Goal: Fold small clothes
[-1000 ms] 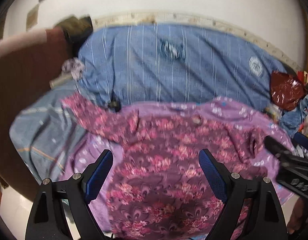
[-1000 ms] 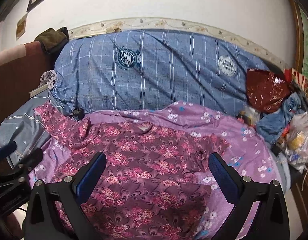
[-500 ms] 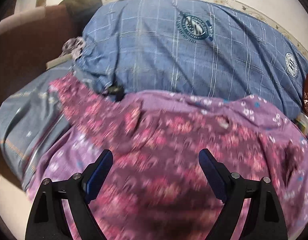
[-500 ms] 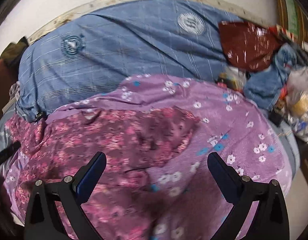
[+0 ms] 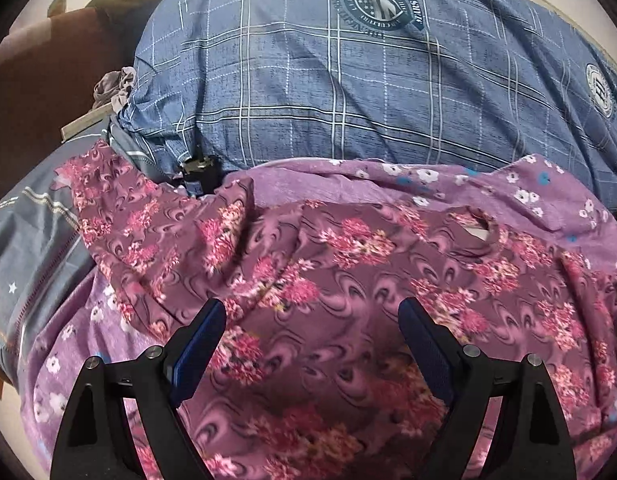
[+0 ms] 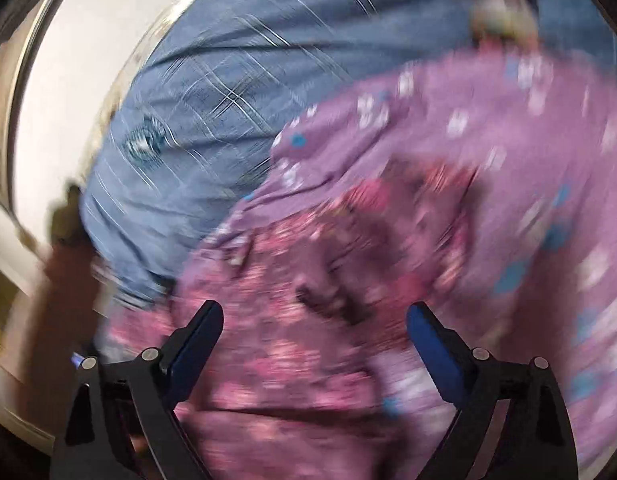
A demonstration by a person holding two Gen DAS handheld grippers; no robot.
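A maroon shirt with pink flowers [image 5: 348, 280] lies spread face up on a purple floral sheet [image 5: 488, 184]. Its left sleeve [image 5: 120, 216] stretches out to the left and its neck opening [image 5: 474, 224] points to the far side. My left gripper [image 5: 312, 316] is open and empty, just above the shirt's chest near the left shoulder. In the blurred right wrist view my right gripper [image 6: 314, 316] is open and empty over the shirt [image 6: 308, 300], near its right sleeve [image 6: 440, 188].
A big blue checked duvet [image 5: 348, 80] is piled behind the shirt; it also shows in the right wrist view [image 6: 228, 100]. A grey striped cloth [image 5: 32, 232] lies at the left, with a brown headboard [image 5: 48, 80] beyond. A small dark object [image 5: 198, 174] sits at the duvet's foot.
Both grippers have moved closer to the shirt, the left toward its left shoulder, the right swinging and tilting toward its right sleeve. Both stay open. The shirt has not moved.
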